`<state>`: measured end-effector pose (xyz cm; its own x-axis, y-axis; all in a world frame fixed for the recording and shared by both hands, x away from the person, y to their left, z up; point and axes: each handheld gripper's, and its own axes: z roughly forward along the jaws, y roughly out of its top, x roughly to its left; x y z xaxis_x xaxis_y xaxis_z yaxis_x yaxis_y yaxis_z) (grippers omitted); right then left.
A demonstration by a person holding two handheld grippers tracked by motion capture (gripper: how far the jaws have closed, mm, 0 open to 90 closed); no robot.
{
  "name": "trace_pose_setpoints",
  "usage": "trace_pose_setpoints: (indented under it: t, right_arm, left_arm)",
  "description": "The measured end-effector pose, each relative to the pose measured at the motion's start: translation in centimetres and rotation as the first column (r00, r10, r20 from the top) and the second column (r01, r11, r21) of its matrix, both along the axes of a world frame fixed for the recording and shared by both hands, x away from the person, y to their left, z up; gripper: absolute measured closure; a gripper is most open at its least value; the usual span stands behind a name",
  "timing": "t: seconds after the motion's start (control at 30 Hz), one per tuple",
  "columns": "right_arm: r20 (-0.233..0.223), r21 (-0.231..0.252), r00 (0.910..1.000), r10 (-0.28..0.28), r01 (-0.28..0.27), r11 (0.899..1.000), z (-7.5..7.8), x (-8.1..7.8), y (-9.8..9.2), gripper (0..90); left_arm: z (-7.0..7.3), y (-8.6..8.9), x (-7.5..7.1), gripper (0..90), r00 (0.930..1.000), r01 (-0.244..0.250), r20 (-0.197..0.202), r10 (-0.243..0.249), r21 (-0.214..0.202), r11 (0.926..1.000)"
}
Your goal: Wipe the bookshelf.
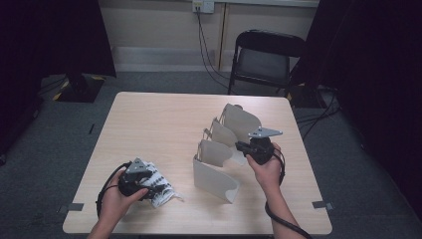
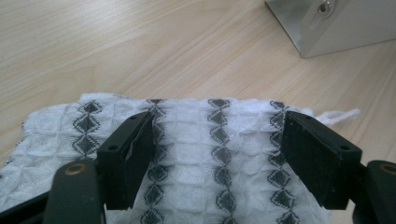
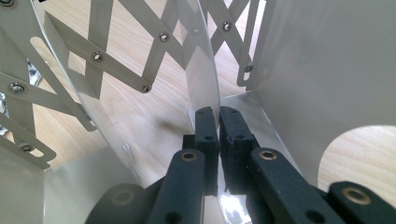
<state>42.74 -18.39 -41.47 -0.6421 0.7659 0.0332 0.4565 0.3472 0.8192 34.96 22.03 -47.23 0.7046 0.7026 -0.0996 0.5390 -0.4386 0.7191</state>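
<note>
Pinching one thin curved divider (image 3: 204, 79) of the expandable metal rack (image 1: 215, 178) at mid-tabletop (image 1: 149, 114), right gripper (image 3: 219, 122) fingers clamped flat on its edge. Sheet looks stiff, light, slick; I'd hold low near the base. Left gripper (image 2: 217, 149) near left, fingers apart astride a soft white patterned cloth (image 2: 187, 140), not pressing it

You are in a recording studio: black curtains (image 1: 59, 35), grey carpet (image 1: 164, 82), taped table (image 1: 149, 124), folding chair (image 1: 266, 57) far

Cloth (image 1: 158, 186) on table (image 1: 159, 124) (near edge), left of rack (image 1: 221, 154).
</note>
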Motion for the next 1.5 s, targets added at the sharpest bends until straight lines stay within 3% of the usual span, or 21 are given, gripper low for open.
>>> trace_pose_setpoints:
  t: [0.23, 0.4, 0.57, 0.63, 0.83, 1.13, 1.17, 1.23, 1.5]
  right_arm:
    - [-0.016, 0.012, 0.9996, -0.025, 0.025, 1.000, -1.1, -1.0, -1.3, 65.8]
    - [-0.033, -0.006, 0.9993, -0.019, 0.018, 1.000, -2.3, -2.8, -2.5, 50.5]
    - [-0.052, -0.035, 0.9986, -0.007, 0.006, 0.999, -3.7, -4.9, -3.6, 40.8]
    - [-0.058, -0.057, 0.9983, -0.006, 0.002, 0.998, -4.2, -5.5, -4.0, 38.9]
    - [-0.060, -0.057, 0.9980, 0.022, -0.025, 0.998, -4.9, -6.8, -4.1, 33.1]
    - [-0.067, -0.042, 0.9969, 0.042, -0.044, 0.998, -5.6, -7.3, -3.7, 31.2]
    - [-0.067, -0.039, 0.9970, 0.040, -0.043, 0.998, -5.6, -7.4, -3.7, 31.2]
    - [-0.062, -0.040, 0.9973, 0.039, -0.042, 0.998, -5.5, -7.6, -3.9, 31.0]
    - [-0.071, -0.033, 0.9973, 0.020, -0.022, 0.999, -6.0, -8.1, -4.7, 30.3]
  left_arm:
    - [0.2, -0.7, 0.0, 25.8, 0.9996, 0.026, 0.007, -0.026, 0.004, 0.9996]
    - [0.7, -1.8, 0.2, 28.1, 0.9980, 0.063, 0.011, -0.063, -0.003, 0.9980]
    - [0.7, -3.1, 0.7, 32.0, 0.9966, 0.080, 0.017, -0.080, 0.008, 0.9967]
    - [0.6, -3.7, 1.1, 34.4, 0.9956, 0.093, 0.015, -0.093, 0.005, 0.9957]
    - [0.8, -5.4, 2.1, 37.8, 0.9933, 0.112, 0.028, -0.112, 0.000, 0.9937]
    - [1.2, -7.9, 2.8, 37.9, 0.9868, 0.156, 0.045, -0.155, -0.002, 0.9878]
    - [1.2, -8.1, 2.9, 38.0, 0.9870, 0.154, 0.047, -0.154, -0.009, 0.9880]
    - [1.1, -8.4, 3.0, 40.0, 0.9855, 0.160, 0.054, -0.161, 0.020, 0.9869]
    - [0.9, -8.9, 3.2, 43.8, 0.9838, 0.172, 0.050, -0.172, 0.015, 0.9850]
